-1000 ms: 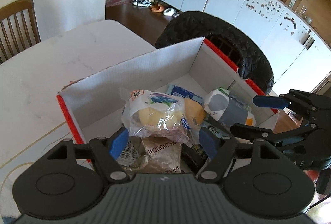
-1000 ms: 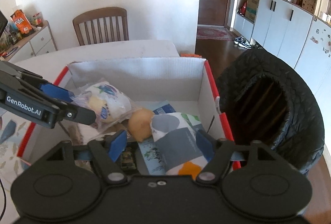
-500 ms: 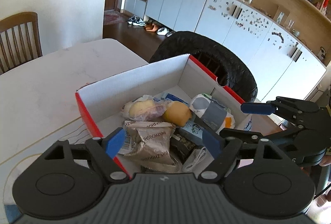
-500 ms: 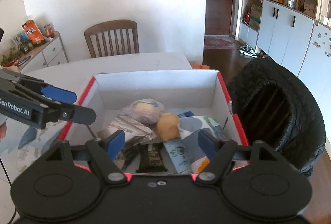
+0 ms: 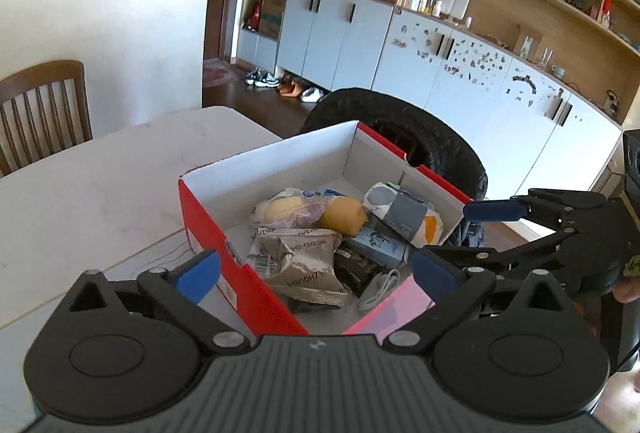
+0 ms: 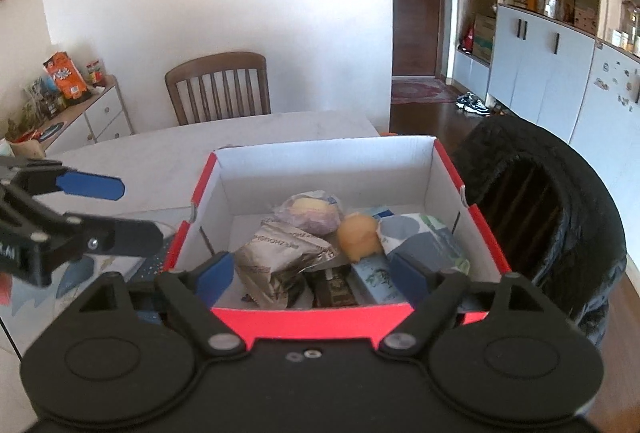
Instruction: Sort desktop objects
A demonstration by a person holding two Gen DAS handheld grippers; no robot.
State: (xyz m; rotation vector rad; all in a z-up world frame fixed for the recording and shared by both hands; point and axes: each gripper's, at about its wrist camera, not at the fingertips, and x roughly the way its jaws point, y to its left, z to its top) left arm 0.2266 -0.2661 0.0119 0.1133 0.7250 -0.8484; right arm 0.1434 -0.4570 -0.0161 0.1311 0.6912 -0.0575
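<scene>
Left wrist view: left gripper [image 5: 316, 269] w/ jaws spread wide, holding nothing, above the near corner of the red box [image 5: 208, 221] on the white table [image 5: 100, 185]. Box sits straight ahead, just past the fingertips. Inside, nearest: grey snack pouch [image 5: 300, 261], w/ a white cable [image 5: 380, 287] to its right. Further in: bagged bread [image 5: 286, 211] touching a yellow bun [image 5: 344, 219]; patterned grey-white pack [image 5: 404, 211] at far right, blue carton [image 5: 378, 247] below it. Right gripper [image 5: 460, 237] off to the right, beside the box, also open and empty.

Right wrist view: right gripper [image 6: 312, 271] spread, empty, over the box's near wall [image 6: 312, 323]. Grey pouch [image 6: 280, 257] just ahead-left, bun [image 6: 358, 237] ahead-centre, bagged bread [image 6: 312, 213] behind them, patterned pack [image 6: 420, 241] ahead-right. Left gripper [image 6: 132, 211] to the left, outside the box, jaws apart. Black padded chair [image 6: 560, 209] right of the box.
</scene>
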